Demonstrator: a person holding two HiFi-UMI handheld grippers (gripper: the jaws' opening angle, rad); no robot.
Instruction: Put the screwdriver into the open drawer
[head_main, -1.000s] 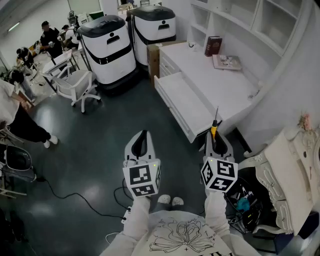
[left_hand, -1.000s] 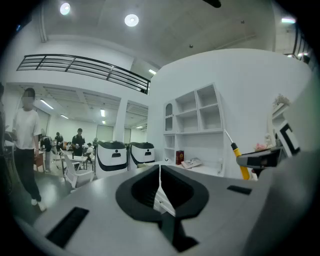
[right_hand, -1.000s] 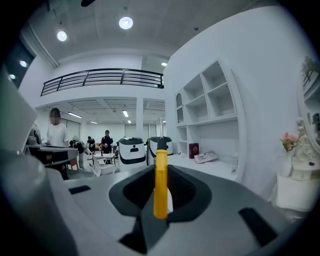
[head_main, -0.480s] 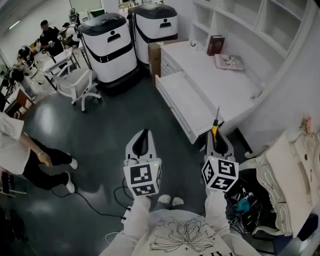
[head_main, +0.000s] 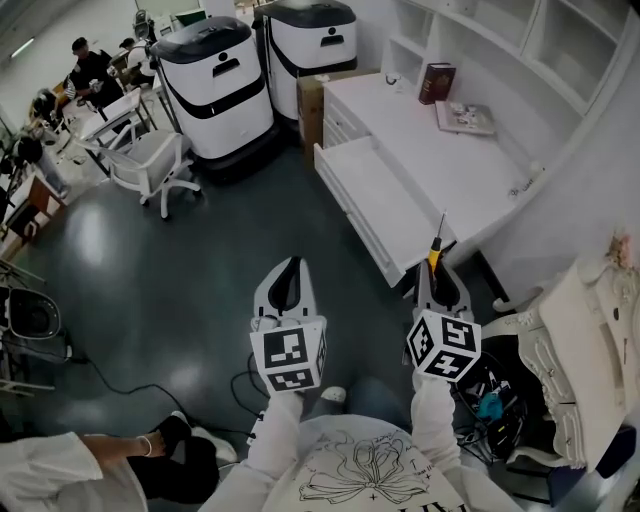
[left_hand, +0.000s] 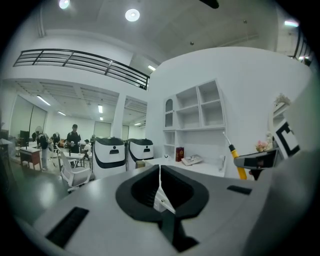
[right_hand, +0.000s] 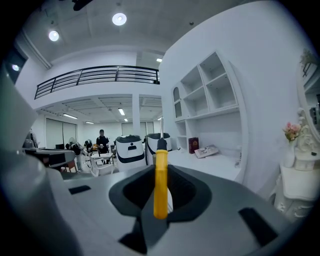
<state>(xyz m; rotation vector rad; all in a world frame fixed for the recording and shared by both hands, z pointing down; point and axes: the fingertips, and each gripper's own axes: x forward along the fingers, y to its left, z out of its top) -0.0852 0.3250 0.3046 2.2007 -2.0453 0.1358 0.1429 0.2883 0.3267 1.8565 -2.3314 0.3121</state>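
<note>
A screwdriver (head_main: 435, 254) with a yellow handle and a thin metal shaft stands upright in my right gripper (head_main: 438, 270), whose jaws are shut on the handle (right_hand: 160, 185). The shaft tip points up and forward. The open white drawer (head_main: 372, 205) juts out of the white desk (head_main: 445, 160) just ahead, and the screwdriver hangs near its front right corner. My left gripper (head_main: 288, 268) is held beside the right one over the dark floor, jaws shut with nothing between them (left_hand: 160, 170). The left gripper view also catches the screwdriver (left_hand: 235, 161) at its right.
Two white-and-black machines (head_main: 215, 85) stand beyond the drawer, with an office chair (head_main: 145, 165) to their left. A red book (head_main: 438, 82) and a booklet (head_main: 465, 118) lie on the desk. An ornate white chair (head_main: 590, 370) is at my right. A person (head_main: 90, 470) crouches at the bottom left.
Both grippers have edged forward toward the drawer, which now sits lower and closer in the head view. The person at the left has moved to the bottom left corner.
</note>
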